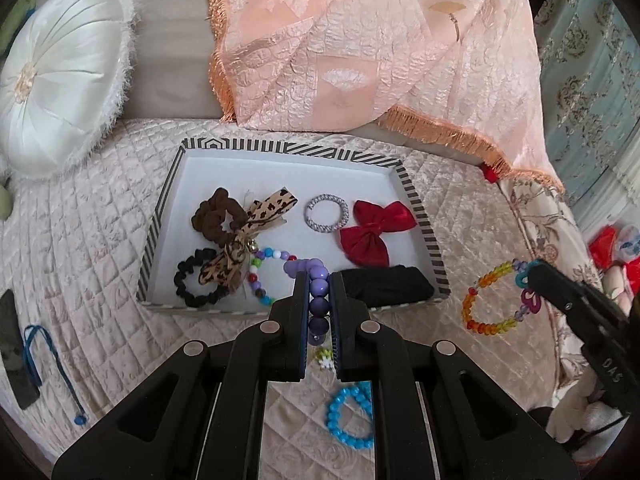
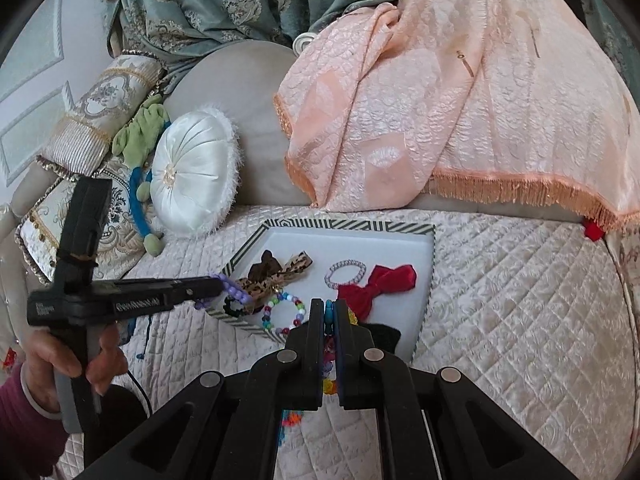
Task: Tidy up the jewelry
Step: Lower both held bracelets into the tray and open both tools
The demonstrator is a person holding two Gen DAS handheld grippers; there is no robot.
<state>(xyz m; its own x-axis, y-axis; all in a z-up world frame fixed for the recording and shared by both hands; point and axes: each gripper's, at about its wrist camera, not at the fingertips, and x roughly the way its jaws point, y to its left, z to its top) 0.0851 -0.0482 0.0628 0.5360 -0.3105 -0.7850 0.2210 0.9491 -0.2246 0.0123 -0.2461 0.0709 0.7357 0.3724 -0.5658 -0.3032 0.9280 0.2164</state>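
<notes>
You work over a quilted beige sofa seat (image 1: 80,216), with a peach fringed throw (image 1: 360,48) on the backrest and a round white satin cushion (image 1: 60,76) at the seat's far left corner. On the middle of the seat lies a shallow white tray with a black-striped rim (image 1: 424,220). Inside it, a black folded cloth (image 1: 392,286) sits in the near right corner, a red velvet bow (image 1: 374,230) just behind it, and a brown scrunchie (image 1: 210,212) with a leopard-print ribbon (image 1: 256,222) toward the left edge.

Your left gripper (image 1: 320,284) is closed tight on a purple bead bracelet (image 1: 319,292), which it holds over the tray's near edge. Your right gripper (image 2: 329,312) is pinching an orange and yellow bead bracelet with a pink charm (image 1: 490,300), which hangs over the seat just beside the tray's right edge. A blue bead bracelet (image 1: 352,420) lies on the seat near the front edge.
</notes>
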